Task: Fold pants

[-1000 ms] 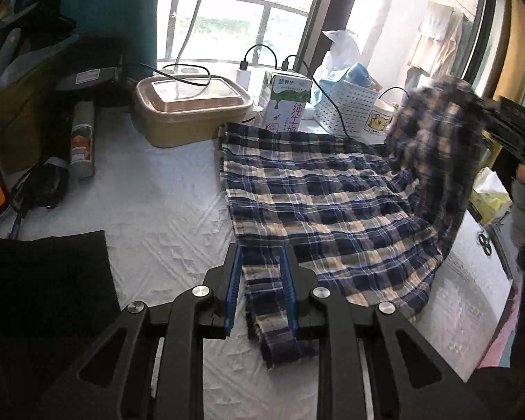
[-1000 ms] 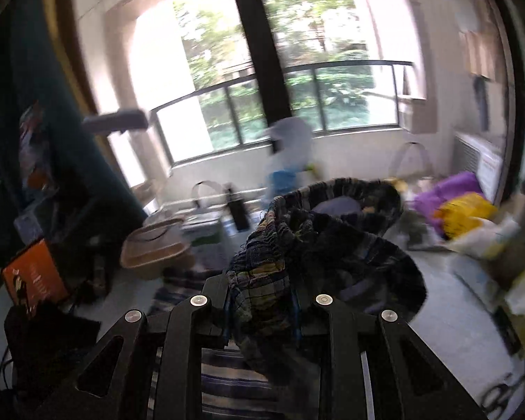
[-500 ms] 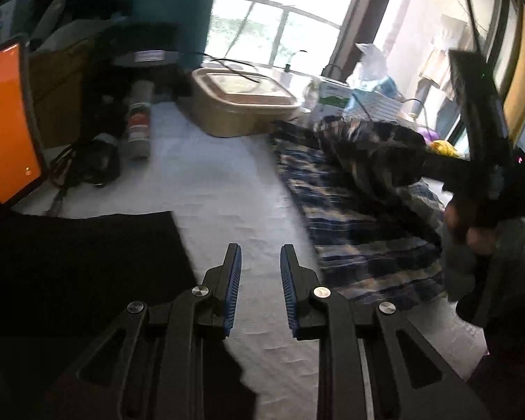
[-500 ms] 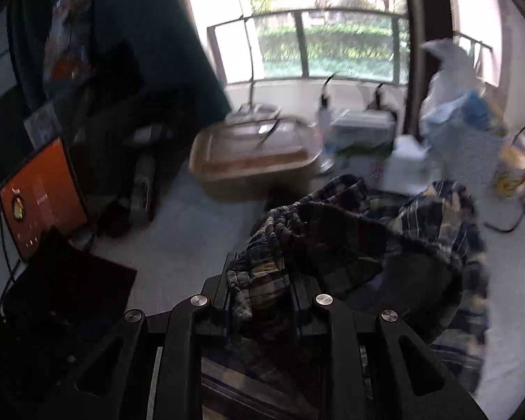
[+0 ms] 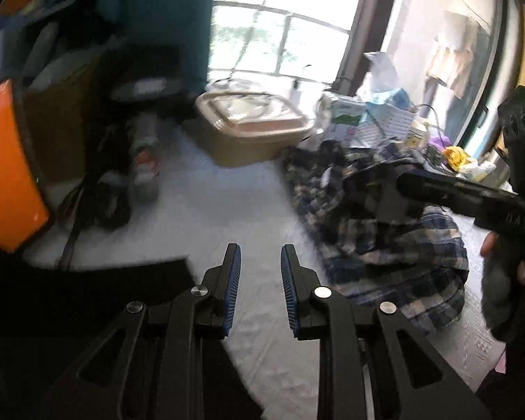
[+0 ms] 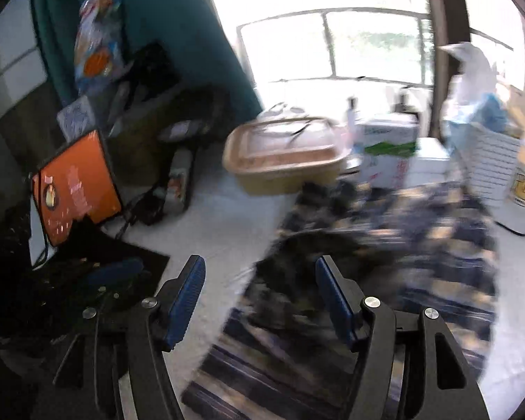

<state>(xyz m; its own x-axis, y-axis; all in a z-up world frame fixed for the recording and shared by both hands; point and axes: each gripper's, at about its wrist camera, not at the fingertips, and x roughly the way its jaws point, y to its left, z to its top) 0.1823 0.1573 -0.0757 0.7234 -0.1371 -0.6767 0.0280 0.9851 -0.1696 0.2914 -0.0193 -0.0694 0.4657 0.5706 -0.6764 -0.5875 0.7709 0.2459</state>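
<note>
The plaid pants [image 5: 385, 231] lie bunched on the white table [image 5: 227, 210], right of centre, their folds smeared by motion blur. The left hand-held gripper [image 5: 260, 269] hovers with fingers slightly parted, gripping nothing. The right hand-held gripper [image 6: 260, 287] is spread wide above the blurred cloth, its near edge cut off.

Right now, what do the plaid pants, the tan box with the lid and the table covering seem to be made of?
The blue and cream plaid pants look like thin woven cotton or flannel: matte, soft and rumpled. The tan rectangular box seems to be plastic: smooth walls, a glossy clear lid. The white table covering is probably textured cloth or paper; motion blur leaves it open.
</note>
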